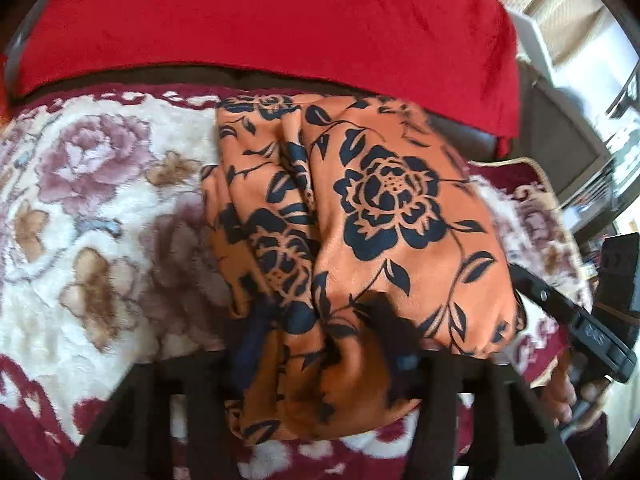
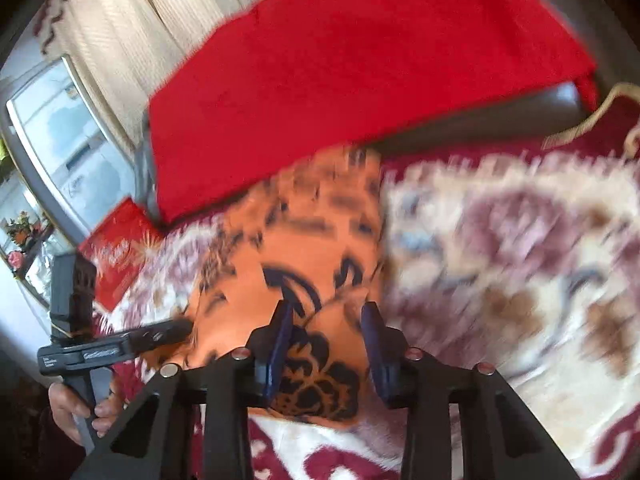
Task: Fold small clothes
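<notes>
An orange garment [image 1: 384, 208] with black roses lies bunched on a floral blanket [image 1: 80, 200]. In the left wrist view its near end is gathered between the two dark fingers of my left gripper [image 1: 324, 320], which is shut on it, and a fold hangs below them. In the right wrist view the garment [image 2: 248, 300] fills the gap between the blue pads [image 2: 280, 344] of my right gripper [image 2: 328, 320], shut on a raised fold. Each gripper shows in the other's view, hand-held at the cloth's edge: the right gripper [image 1: 524, 280] and the left gripper [image 2: 176, 328].
A red throw [image 1: 260, 20] covers the dark backrest behind the garment. The cream and maroon floral blanket [image 2: 520, 260] spreads to both sides. A red box [image 2: 120, 256] lies near a window [image 2: 60, 140] with a cream curtain [image 2: 132, 12].
</notes>
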{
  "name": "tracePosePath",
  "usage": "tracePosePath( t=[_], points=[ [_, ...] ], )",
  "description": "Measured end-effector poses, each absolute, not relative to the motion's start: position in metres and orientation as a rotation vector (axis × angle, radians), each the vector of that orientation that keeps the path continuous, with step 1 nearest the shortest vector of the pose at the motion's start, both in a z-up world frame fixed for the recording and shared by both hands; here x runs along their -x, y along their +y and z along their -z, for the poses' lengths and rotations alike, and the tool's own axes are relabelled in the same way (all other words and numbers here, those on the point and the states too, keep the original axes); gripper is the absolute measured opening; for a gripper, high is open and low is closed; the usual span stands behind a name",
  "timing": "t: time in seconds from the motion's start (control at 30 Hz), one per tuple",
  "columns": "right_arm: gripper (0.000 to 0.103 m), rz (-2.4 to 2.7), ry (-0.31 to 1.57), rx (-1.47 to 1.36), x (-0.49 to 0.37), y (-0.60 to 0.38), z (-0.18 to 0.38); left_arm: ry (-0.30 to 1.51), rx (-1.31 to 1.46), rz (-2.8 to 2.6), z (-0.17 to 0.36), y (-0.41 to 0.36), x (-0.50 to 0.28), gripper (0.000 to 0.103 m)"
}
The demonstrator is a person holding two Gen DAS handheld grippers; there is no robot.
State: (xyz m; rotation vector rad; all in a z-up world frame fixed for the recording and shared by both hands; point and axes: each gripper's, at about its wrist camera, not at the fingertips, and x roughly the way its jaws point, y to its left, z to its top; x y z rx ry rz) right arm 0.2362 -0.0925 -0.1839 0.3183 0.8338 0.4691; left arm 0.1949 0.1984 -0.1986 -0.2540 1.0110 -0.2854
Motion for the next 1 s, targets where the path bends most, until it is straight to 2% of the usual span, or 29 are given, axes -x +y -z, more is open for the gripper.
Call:
tracePosePath(
  t=[0.03,0.07,0.17,0.4,0.47,0.53,0.77,0.9,1.0],
  points=[
    [0.037,-0.486,0.842,-0.318,-0.235,-0.086,0.190,1.008,0.246,0.285,0.199,0.199,-0.195,0.024],
    [0.037,-0.484,0.828,-0.286,-0.231,-0.082,0.190,1.004,0.252,0.293,0.197,0.200,-0.194,0.020],
    [0.037,-0.481,0.813,-0.230,-0.224,-0.077,0.190,0.977,0.254,0.322,0.192,0.204,-0.189,0.013],
    [0.038,-0.529,0.850,-0.222,-0.219,-0.078,0.195,0.941,0.132,0.288,0.185,0.194,-0.176,0.013],
    [0.041,-0.543,0.849,-0.244,-0.222,-0.082,0.196,0.937,0.100,0.270,0.188,0.191,-0.178,0.018],
    [0.070,-0.559,0.851,-0.316,-0.229,-0.093,0.193,0.933,0.081,0.260,0.188,0.191,-0.177,0.020],
    [0.075,-0.553,0.848,-0.487,-0.270,-0.118,0.185,0.933,0.059,0.253,0.187,0.188,-0.175,0.020],
    [0.075,-0.618,0.990,-0.625,-0.308,-0.111,0.220,0.935,0.044,0.247,0.189,0.185,-0.177,0.020],
    [0.075,-0.676,1.004,-0.733,-0.318,-0.107,0.238,0.935,0.035,0.243,0.190,0.183,-0.176,0.020]
  ],
)
